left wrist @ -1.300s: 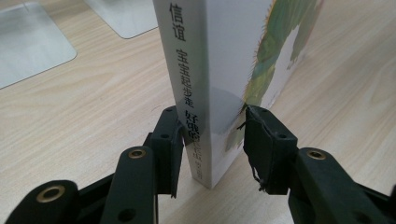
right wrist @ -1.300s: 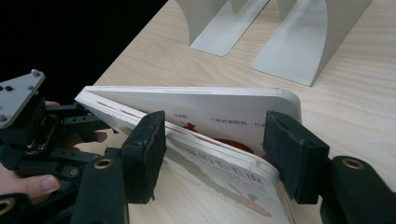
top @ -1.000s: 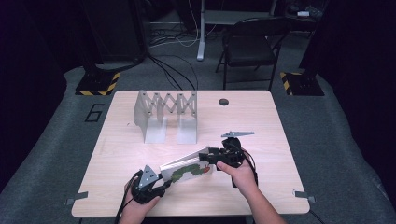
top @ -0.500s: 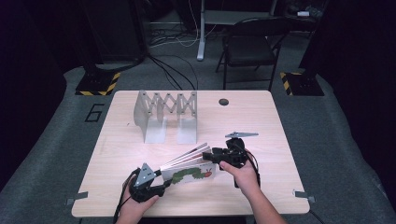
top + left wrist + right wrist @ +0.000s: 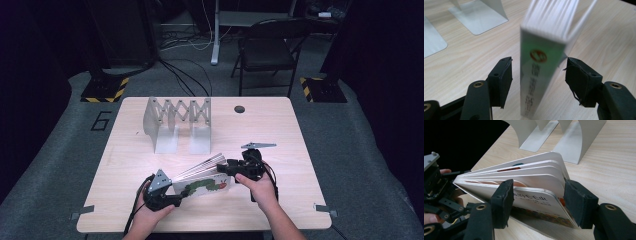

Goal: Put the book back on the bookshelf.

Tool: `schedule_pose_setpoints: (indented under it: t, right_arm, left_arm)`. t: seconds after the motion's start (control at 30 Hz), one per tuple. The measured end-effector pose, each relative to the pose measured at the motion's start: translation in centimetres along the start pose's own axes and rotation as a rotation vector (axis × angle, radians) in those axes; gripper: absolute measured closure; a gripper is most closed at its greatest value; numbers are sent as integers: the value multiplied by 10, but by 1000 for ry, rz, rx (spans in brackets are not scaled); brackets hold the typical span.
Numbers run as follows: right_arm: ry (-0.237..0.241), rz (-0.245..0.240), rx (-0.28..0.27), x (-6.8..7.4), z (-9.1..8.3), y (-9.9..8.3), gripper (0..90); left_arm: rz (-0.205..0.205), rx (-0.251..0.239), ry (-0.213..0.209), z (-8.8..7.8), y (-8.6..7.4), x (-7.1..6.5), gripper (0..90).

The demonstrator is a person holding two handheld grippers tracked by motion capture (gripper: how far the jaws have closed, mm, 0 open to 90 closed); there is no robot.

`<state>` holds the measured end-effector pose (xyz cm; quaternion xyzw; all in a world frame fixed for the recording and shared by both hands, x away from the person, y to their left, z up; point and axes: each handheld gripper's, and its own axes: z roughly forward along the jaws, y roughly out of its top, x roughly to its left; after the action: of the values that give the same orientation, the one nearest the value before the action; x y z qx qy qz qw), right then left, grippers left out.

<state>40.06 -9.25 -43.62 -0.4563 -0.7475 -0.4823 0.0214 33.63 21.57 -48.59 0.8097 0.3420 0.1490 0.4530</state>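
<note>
The worktop (image 5: 150, 210) carries a white accordion book rack (image 5: 177, 122) at the far left-centre, standing empty — I judge it the likely destination. Near my edge stands a board book (image 5: 202, 182) on its long edge, pages fanned, spine toward my left gripper (image 5: 175, 199). That gripper's fingers (image 5: 501, 80) have just been opening; they straddle the spine with daylight on both sides, so they no longer bear on it. My right gripper (image 5: 226, 169) brackets the fore-edge, fingers (image 5: 503, 202) spread about the thick pages — whether they pinch, I cannot tell. I judge it steadies the book upright.
</note>
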Motion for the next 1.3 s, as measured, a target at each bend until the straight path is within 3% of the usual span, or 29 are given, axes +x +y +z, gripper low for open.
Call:
schedule_pose_setpoints:
  t: [0.17,0.5,0.83,1.07,1.13,1.3]
  right_arm:
    - [11,0,-7,-2,0,-1,408]
    - [25,10,-16,-7,-1,-2,404]
    - [25,21,-19,-9,-2,-2,404]
    - [22,19,-25,-9,-3,-2,405]
    - [23,23,-27,-9,-3,-2,404]
    - [23,28,-33,-10,-3,-2,404]
  left_arm:
    - [8,-23,-33,3,11,1,384]
    - [23,-4,-86,11,21,1,387]
    - [34,19,-96,17,23,-1,415]
    - [45,31,-90,17,23,-1,433]
    - [52,25,-70,17,23,-3,430]
    - [49,31,-78,16,23,-3,451]
